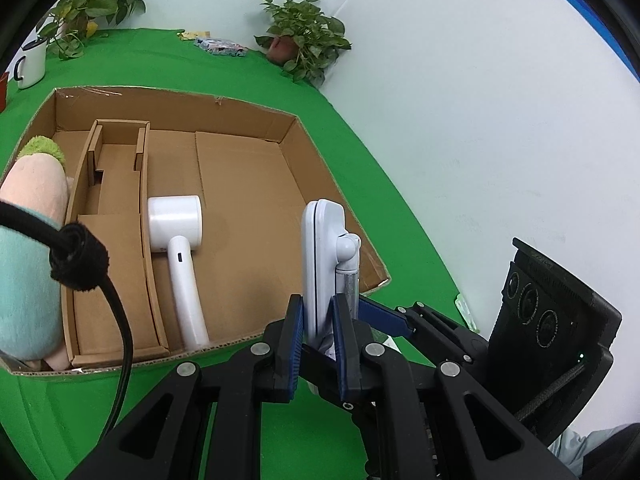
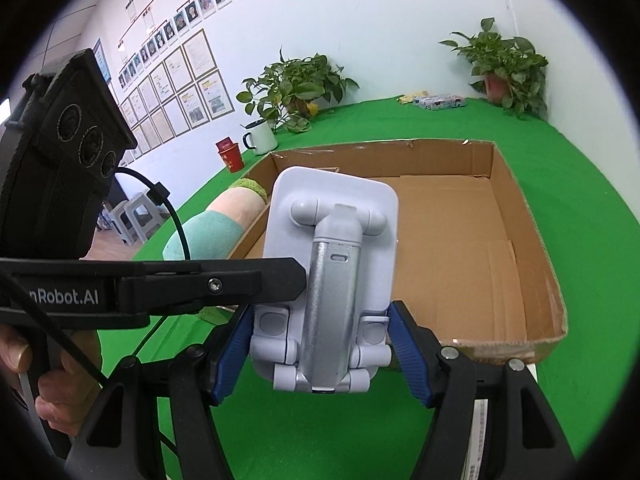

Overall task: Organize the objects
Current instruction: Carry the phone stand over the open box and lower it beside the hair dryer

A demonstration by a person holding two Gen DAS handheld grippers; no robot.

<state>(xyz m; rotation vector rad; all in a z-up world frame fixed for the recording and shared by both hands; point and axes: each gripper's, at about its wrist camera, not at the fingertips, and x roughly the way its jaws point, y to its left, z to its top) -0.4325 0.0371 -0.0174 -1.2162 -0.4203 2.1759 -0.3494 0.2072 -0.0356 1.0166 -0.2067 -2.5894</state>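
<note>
A white folding phone stand (image 2: 332,280) with a silver arm is held above the near edge of a shallow cardboard box (image 1: 332,176). Both tools grip it: the left hand-held gripper (image 1: 316,344) is pinched narrowly on the stand's thin edge, and the right hand-held gripper (image 2: 322,354) is clamped wider across its hinged base.

Inside the box, left of the stand, a white handheld appliance (image 1: 176,248) with a cylindrical head lies beside a cardboard divider (image 1: 144,208). A plush toy (image 1: 28,248) in pink, teal and green lies along the box's left wall.

Only the left wrist view shows the appliance and divider; in the right wrist view the stand blocks that part of the box. Only the right view shows a red cup (image 2: 231,156) and a person's fingers (image 2: 52,400).

Beyond the box, on the green surface (image 1: 360,168), stand a white mug (image 1: 32,60) and potted plants (image 1: 304,40). A small packet (image 1: 220,46) near the wall is too small to identify.
</note>
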